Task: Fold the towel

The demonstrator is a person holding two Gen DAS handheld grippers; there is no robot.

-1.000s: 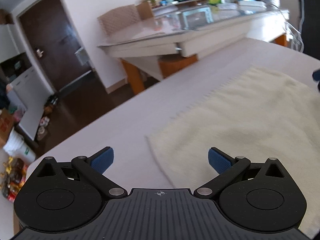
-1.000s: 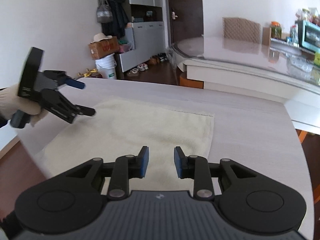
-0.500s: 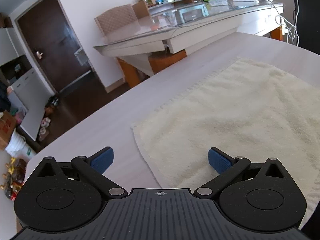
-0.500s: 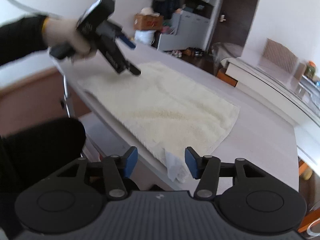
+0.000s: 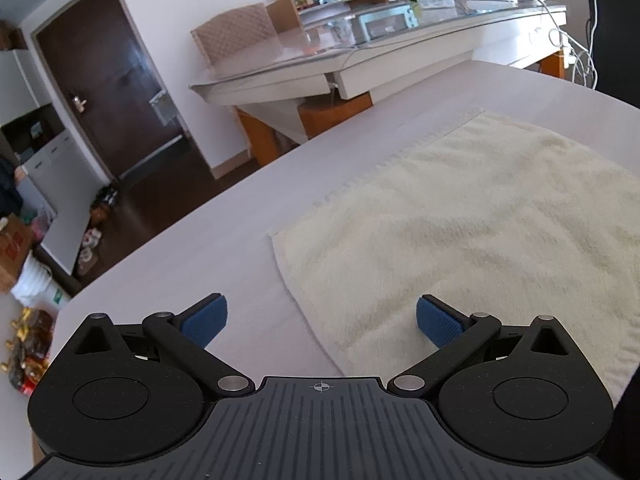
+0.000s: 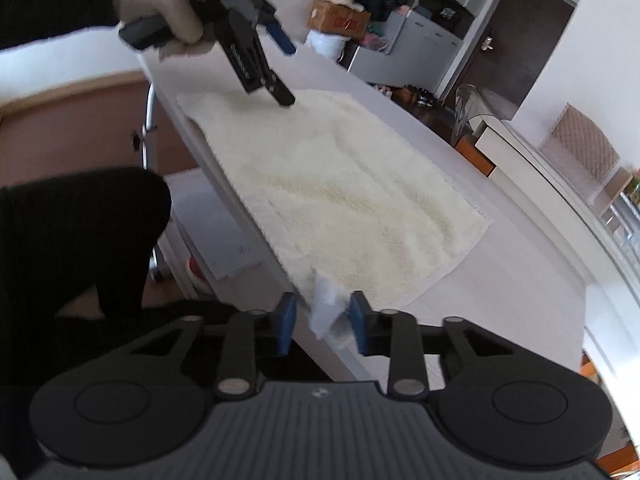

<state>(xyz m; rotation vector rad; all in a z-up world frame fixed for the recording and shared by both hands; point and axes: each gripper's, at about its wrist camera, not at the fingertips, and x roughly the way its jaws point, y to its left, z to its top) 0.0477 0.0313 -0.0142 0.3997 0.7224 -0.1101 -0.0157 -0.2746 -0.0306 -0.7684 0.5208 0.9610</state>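
Lying flat on the worktop (image 5: 224,236), the towel (image 5: 480,232) sits beneath your left gripper (image 5: 322,320), jaws spread wide; your right gripper (image 6: 322,322) brackets 1 towel corner (image 6: 326,304), jaws parted.

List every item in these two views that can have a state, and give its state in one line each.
Towel: spread flat, unfolded, near corner hanging over the table edge.
Left gripper: jaws wide open above the towel's end edge, holding nothing.
Right gripper: jaws open, either side of the towel's hanging corner, not clamped.
Dark door: shut.
Table: carrying the towel.
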